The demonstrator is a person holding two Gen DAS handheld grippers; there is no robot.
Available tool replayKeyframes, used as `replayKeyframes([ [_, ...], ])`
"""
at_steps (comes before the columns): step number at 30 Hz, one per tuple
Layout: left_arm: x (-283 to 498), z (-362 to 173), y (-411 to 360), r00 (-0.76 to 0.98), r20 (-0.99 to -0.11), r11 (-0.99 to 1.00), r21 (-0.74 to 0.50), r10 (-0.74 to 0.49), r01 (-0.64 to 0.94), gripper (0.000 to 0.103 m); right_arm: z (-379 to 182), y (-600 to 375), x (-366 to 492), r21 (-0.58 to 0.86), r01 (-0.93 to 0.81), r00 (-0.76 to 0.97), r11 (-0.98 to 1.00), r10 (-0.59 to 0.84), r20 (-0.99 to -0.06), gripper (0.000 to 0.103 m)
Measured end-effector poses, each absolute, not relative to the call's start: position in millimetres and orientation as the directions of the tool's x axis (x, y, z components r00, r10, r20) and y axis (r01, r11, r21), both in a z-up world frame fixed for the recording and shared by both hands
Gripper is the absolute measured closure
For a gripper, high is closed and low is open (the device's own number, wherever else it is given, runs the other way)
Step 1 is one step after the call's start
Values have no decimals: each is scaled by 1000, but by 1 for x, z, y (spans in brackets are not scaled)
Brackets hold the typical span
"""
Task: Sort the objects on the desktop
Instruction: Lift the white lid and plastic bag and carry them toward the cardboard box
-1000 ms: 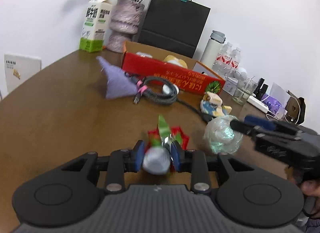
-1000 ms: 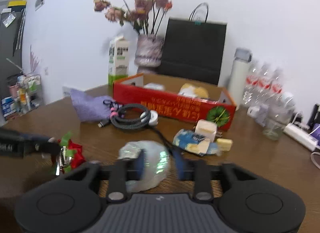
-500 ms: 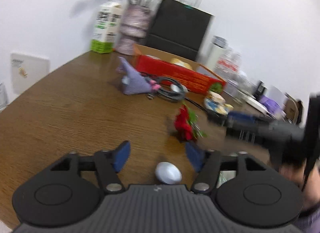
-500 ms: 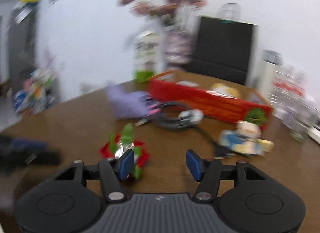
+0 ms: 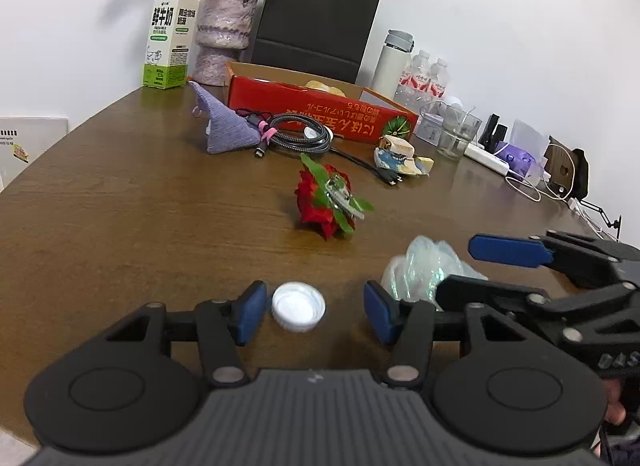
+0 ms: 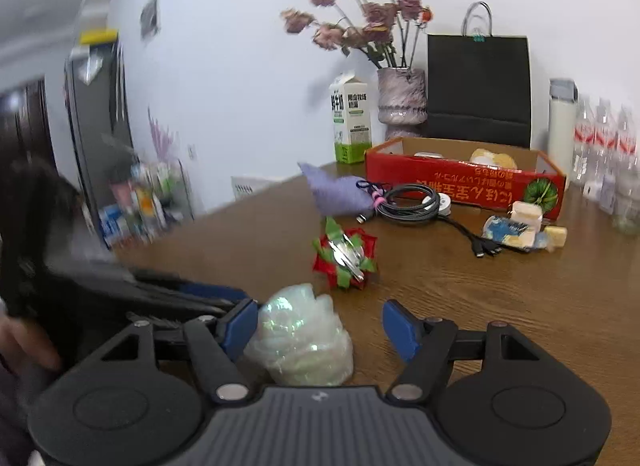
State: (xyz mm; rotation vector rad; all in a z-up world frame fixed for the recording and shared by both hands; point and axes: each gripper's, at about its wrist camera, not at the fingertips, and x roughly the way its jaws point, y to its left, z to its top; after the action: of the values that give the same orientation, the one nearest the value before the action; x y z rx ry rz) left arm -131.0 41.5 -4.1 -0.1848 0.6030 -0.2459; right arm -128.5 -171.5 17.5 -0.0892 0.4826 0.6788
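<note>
My left gripper (image 5: 315,312) is open, with a white bottle cap (image 5: 298,310) lying on the brown table (image 5: 120,217) between its fingers. My right gripper (image 6: 320,326) is open around a crumpled iridescent plastic wrap (image 6: 300,338), which rests on the table and also shows in the left wrist view (image 5: 420,270). A red and green gift bow (image 5: 330,201) lies further ahead, also in the right wrist view (image 6: 344,258). Behind it are a purple knitted pouch (image 5: 226,125), a coiled black cable (image 5: 300,133) and a snack packet (image 5: 400,155).
An open red cardboard box (image 5: 320,109) stands at the back. A milk carton (image 5: 170,51), a flower vase (image 5: 224,33), a black paper bag (image 5: 316,21), a flask (image 5: 394,61), water bottles (image 5: 426,77) and a glass (image 5: 456,133) line the wall.
My left gripper opened, let go of the white cap and pulled back from the bow. My right gripper opened off the plastic wrap, which now sits on the table.
</note>
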Motion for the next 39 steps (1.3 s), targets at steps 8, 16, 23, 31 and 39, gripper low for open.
replayKeyframes([
  [8, -129, -7, 43, 808, -517, 953, -250, -281, 172, 74, 3, -158, -118, 78, -623, 660, 778, 577, -482, 57],
  [16, -141, 15, 57, 858, -459, 959, -256, -230, 120, 75, 19, -189, -118, 79, -482, 785, 872, 471, -402, 74],
  [23, -152, 36, 60, 894, -397, 961, -254, -209, 112, 75, 42, -238, -135, 53, -325, 893, 944, 325, -312, 74],
  [31, -125, 62, 49, 911, -334, 962, -204, -244, 182, 75, 64, -252, -122, 20, -312, 918, 950, 307, -252, 74],
  [39, -45, 98, 40, 921, -316, 972, -139, -227, 192, 75, 116, -243, -46, -27, -364, 913, 931, 351, -209, 74],
])
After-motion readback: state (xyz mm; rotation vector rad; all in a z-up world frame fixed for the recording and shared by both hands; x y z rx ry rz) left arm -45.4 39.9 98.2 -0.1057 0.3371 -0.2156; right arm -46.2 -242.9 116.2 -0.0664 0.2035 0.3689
